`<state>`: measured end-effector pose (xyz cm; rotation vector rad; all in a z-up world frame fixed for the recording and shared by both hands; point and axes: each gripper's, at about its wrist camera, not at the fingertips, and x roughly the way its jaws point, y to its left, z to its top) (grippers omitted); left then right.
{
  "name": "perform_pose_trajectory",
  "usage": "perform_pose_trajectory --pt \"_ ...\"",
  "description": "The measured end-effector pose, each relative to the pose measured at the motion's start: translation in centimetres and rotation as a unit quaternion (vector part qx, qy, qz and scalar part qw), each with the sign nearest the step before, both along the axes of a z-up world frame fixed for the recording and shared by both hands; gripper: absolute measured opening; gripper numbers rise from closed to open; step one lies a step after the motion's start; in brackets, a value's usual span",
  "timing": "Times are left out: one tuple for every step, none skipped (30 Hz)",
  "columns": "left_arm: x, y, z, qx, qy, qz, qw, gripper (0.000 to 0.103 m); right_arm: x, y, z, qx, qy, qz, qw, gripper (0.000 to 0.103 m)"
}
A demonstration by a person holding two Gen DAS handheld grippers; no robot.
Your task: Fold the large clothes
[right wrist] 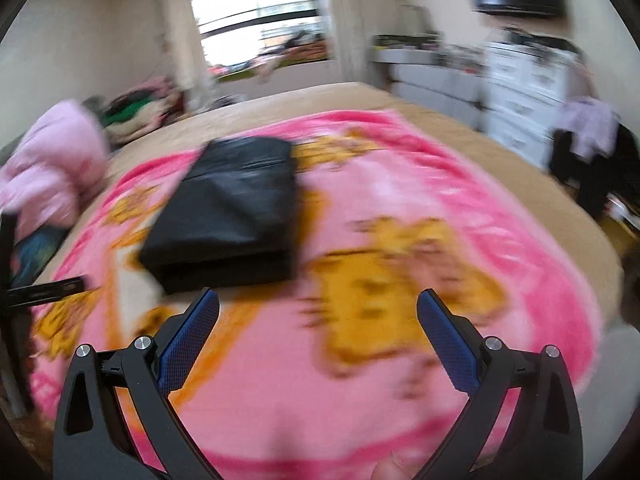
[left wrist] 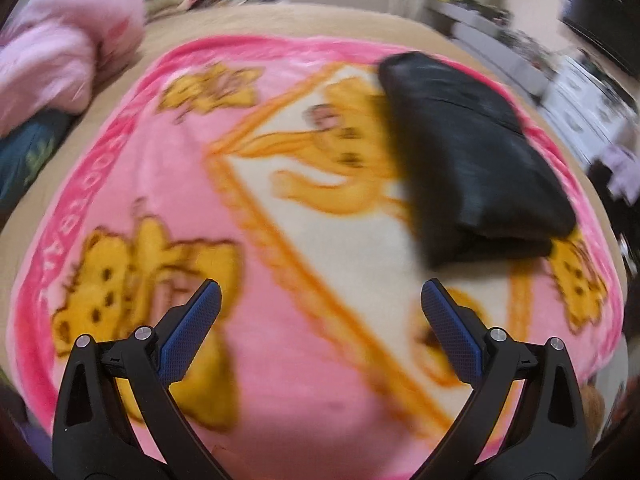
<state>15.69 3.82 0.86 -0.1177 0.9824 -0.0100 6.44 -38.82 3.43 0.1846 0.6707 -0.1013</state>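
While both the left gripper (left wrist: 320, 300) and right gripper (right wrist: 318, 308) gape wide and empty, the folded black garment (right wrist: 230, 212) lies ahead, left of the right one, which looks nearer.

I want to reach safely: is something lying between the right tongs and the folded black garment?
Nothing visible. The right tongs are open and empty, and only the bare pink blanket lies between them and the folded black garment.
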Motion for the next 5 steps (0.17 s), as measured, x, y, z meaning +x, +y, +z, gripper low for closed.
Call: perform_pose_trajectory --pt "0.5 1.8 -0.3 -0.004 0.007 0.017 0.9998 0.094 -0.6 -3.1 -0.5 -0.007 0.006 -0.042 0.999 0.098" --pt "1.0 4.4 -0.6 0.002 0.011 0.041 0.9991 0.094 -1.1 -6.0 -1.1 -0.016 0.013 -0.083 0.996 0.098" --pt "1.4 6.4 -0.8 0.014 0.012 0.059 0.9981 0.094 -1.7 -8.7 -1.8 -0.026 0.024 -0.124 0.992 0.098" --pt "1.7 8.3 -1.1 0.026 0.014 0.076 0.9967 0.094 -2.7 -12.4 -2.8 -0.042 0.036 -0.18 0.982 0.098" --pt "2.2 10.6 -1.5 0.036 0.021 0.097 0.9944 0.094 -3.5 -15.6 -3.8 -0.048 0.049 -0.222 0.973 0.098"
